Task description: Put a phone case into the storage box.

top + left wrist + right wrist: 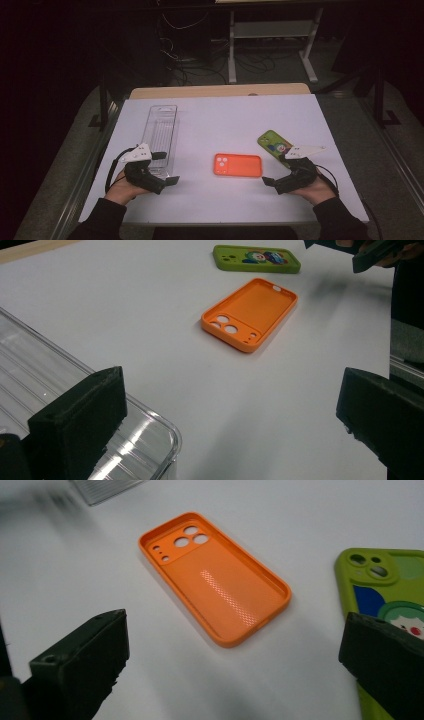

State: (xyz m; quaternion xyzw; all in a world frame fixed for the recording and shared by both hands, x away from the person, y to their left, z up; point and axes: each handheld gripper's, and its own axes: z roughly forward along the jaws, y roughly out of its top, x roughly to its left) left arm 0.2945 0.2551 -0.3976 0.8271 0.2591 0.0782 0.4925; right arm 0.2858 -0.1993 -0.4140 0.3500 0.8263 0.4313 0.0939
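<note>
At the near edge of the white table (210, 200), the left gripper (167, 169) and right gripper (278, 171) both gape wide, holding nothing. Between them an orange phone case (238, 165) lies hollow side up, nothing inside. The left gripper hangs over the near end of a clear plastic tray (161, 131), also holding nothing. Beside the right gripper lies a green phone case (273, 141).

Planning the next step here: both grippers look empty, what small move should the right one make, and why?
Probably ease the right gripper forward toward the orange phone case. Its fingers stand wide open, holding nothing, and the case lies flat, hollow side up, just ahead. The green phone case sits off to the side.
</note>
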